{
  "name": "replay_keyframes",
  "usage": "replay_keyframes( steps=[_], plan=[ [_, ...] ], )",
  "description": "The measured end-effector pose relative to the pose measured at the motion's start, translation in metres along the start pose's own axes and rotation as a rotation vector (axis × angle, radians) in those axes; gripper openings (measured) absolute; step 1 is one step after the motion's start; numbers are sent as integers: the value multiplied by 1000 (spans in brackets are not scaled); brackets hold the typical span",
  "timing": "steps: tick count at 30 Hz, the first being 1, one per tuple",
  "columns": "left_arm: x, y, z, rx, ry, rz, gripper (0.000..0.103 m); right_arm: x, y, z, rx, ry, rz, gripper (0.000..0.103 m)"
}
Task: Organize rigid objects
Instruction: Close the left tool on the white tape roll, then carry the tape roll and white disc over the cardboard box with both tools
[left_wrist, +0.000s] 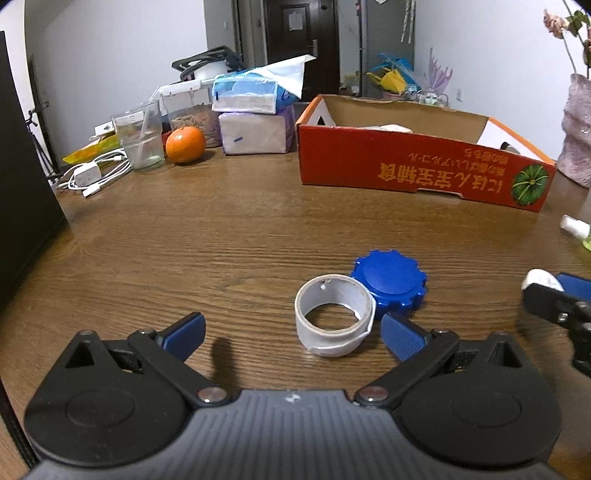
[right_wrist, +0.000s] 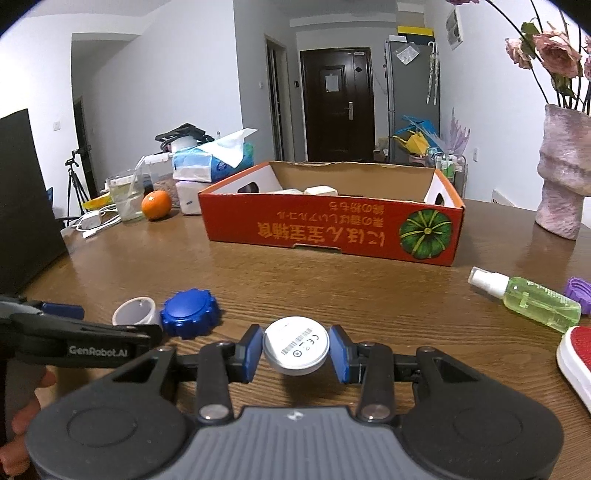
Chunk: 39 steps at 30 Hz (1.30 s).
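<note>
1. Wooden table (right_wrist: 332, 273), ordinary room behind it: white walls, dark door (right_wrist: 338, 107), grey fridge (right_wrist: 412, 99) beside the door.
2. Far left edge of the table has the clutter: white charger and cable (left_wrist: 88, 177), a glass with a straw (left_wrist: 142, 138), an orange (left_wrist: 185, 144), stacked tissue packs (left_wrist: 255, 118).
3. Near edge, left of middle: the left gripper (left_wrist: 291, 332) sits wide open, holding nothing. The white tape ring (left_wrist: 334, 319) lies between its fingers, closer to the right one, and I can't tell if that pad touches it. The blue knobbed lid (left_wrist: 389, 282) is touching the ring's far side.
4. Middle, towards the far edge: a red cardboard box (right_wrist: 332, 229) with a pumpkin picture, a few pale things inside.
5. The right gripper (right_wrist: 295, 352) is clamped on a white round disc (right_wrist: 296, 350), both blue pads pressed on its rim, lifted off the wood.
6. Only the right wrist view shows the right edge stuff: green spray bottle (right_wrist: 528, 299) lying down, purple lid (right_wrist: 578, 291) behind it, a red and white thing (right_wrist: 576, 354), a pink vase (right_wrist: 563, 173) with roses.
</note>
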<state>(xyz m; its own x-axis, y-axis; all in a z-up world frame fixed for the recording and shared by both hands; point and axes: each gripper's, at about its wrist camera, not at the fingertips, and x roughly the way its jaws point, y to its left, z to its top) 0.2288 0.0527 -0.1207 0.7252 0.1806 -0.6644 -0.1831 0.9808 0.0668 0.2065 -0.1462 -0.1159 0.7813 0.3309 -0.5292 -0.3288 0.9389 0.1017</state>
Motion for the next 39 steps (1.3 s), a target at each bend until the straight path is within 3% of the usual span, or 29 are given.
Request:
replay_keyframes(
  steps=[11,24,39],
  plan=[
    [6,-5,3,2,-10,14,102,-5,-16,1,9,-20,-21,38],
    [2,-8,2,28,-26,-70,44,-6,-19,0,11,-25,-27,38],
    [-9,1,5,2,-55,-65,44,-9,-18,2,4,-39,-25,38]
  ],
)
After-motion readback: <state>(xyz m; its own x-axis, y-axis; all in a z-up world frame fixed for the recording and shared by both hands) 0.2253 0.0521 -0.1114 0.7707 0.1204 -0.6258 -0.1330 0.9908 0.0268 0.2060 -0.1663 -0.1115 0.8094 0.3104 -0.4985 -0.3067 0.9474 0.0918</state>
